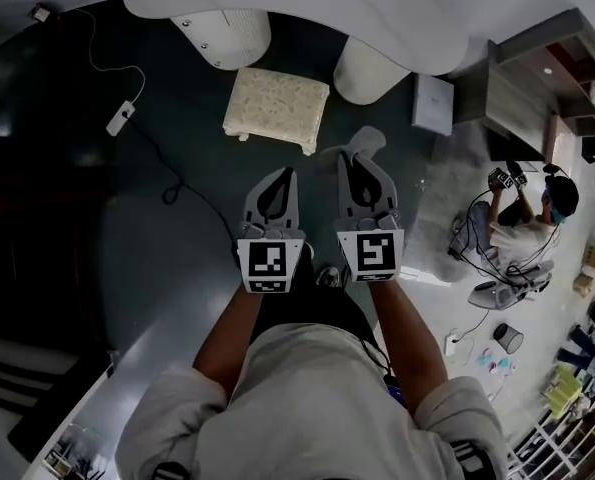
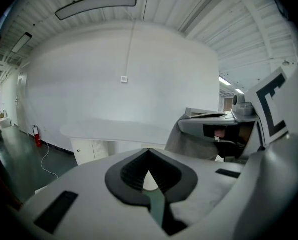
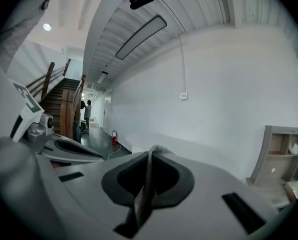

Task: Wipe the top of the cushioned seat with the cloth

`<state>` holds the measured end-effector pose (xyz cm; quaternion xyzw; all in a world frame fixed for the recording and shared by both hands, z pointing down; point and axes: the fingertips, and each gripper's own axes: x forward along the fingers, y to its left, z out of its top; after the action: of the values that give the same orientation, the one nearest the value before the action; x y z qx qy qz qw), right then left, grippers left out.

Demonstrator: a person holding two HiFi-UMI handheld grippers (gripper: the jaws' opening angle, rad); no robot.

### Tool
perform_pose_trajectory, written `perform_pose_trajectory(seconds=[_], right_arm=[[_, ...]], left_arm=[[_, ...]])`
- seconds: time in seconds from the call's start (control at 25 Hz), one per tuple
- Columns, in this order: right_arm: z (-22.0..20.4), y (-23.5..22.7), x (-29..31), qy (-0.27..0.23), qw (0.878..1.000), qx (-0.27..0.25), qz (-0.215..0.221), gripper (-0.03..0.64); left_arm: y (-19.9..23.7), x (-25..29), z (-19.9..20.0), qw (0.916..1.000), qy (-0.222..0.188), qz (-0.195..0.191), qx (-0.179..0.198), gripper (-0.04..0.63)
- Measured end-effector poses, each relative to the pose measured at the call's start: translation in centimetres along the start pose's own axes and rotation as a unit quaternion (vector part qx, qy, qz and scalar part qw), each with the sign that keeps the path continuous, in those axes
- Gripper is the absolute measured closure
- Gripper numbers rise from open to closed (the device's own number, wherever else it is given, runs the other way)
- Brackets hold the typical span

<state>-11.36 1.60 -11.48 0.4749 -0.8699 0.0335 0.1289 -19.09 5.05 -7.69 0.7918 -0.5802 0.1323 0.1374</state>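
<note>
The cushioned seat [image 1: 277, 106], a cream padded stool on short legs, stands on the dark floor ahead of me, just under the white table's edge. My right gripper [image 1: 362, 160] is shut on a grey cloth [image 1: 366, 142] that sticks out past its tips; in the right gripper view the cloth [image 3: 146, 181] runs as a thin strip between the jaws [image 3: 151, 153]. My left gripper [image 1: 281, 180] is shut with nothing in it [image 2: 147, 153]. Both are held side by side in the air, short of the seat. The left gripper view also shows the right gripper [image 2: 214, 129] and the hanging cloth [image 2: 189, 143].
A white curved table [image 1: 297, 8] on round pedestals [image 1: 222, 36] overhangs behind the seat. A white box [image 1: 432, 103] leans at the right. A person [image 1: 525, 230] sits on the floor at right among cables. A power strip [image 1: 121, 118] and cord lie at left.
</note>
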Motion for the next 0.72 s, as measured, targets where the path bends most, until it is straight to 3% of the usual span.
perform_pose_trajectory(seconds=[0.12, 0.4, 0.72], right_arm=[[0.9, 0.1, -3.0, -0.021, 1.000, 0.003, -0.003, 0.603], [2.4, -0.5, -13.4, -0.056, 0.998, 0.005, -0.014, 0.603], [3.5, -1.3, -25.0, -0.095, 0.995, -0.002, -0.008, 0.603]], left_arm=[[-2.1, -2.0, 1.0, 0.9998, -0.017, 0.004, 0.009, 0.583], [-8.8, -8.8, 2.8, 0.9987, -0.049, 0.011, -0.007, 0.583], [-16.5, -15.0, 3.3, 0.9966, -0.068, 0.047, 0.000, 0.583]])
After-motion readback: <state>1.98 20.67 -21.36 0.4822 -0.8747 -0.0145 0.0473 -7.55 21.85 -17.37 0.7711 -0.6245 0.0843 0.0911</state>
